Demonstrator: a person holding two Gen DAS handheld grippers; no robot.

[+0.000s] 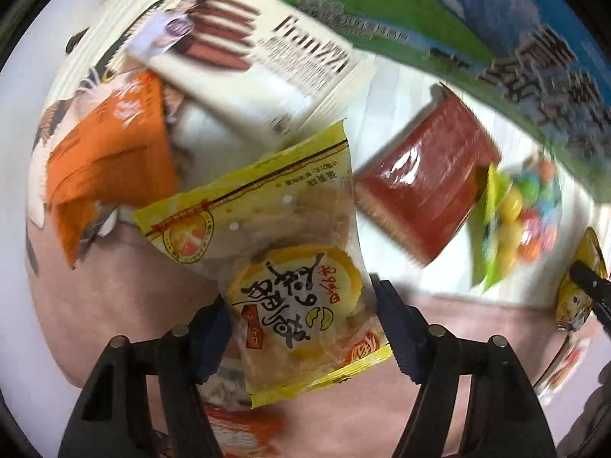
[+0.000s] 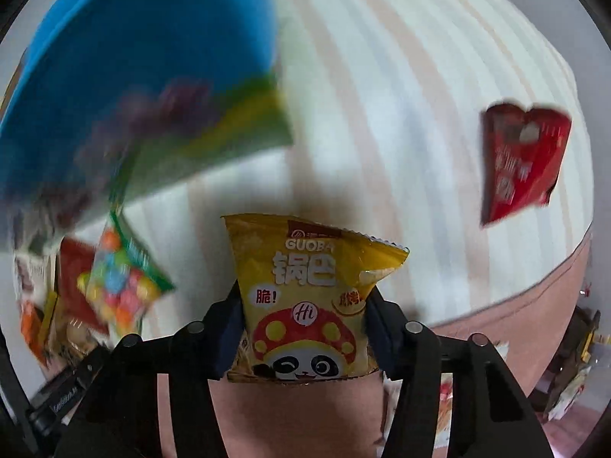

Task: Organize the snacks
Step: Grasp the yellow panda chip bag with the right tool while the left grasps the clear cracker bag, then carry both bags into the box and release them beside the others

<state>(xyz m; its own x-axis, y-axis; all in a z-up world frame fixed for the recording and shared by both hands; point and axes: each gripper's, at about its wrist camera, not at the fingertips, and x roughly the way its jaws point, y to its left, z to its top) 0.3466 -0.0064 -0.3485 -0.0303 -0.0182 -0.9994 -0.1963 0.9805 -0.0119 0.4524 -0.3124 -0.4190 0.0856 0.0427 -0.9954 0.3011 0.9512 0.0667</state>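
In the left wrist view, a yellow pastry packet (image 1: pixel 298 267) with a round cake inside lies between the fingers of my left gripper (image 1: pixel 299 297). Both pads touch its sides, so the gripper is shut on it. In the right wrist view, a yellow Guoba crisp bag (image 2: pixel 305 297) with a panda and a mushroom on it stands upright in my right gripper (image 2: pixel 303 295). Its lower half is pinched between the pads. The same bag (image 1: pixel 576 297) shows at the right edge of the left wrist view.
Snacks lie close together on a striped white cloth (image 2: pixel 401 95) over a pink surface (image 1: pixel 114 305): a cream biscuit box (image 1: pixel 259 65), an orange packet (image 1: pixel 110 160), a red packet (image 1: pixel 427 179), a bag of coloured candy balls (image 1: pixel 523 213), a big blue-green bag (image 1: pixel 477 30). Another red packet (image 2: pixel 523 160) lies apart.
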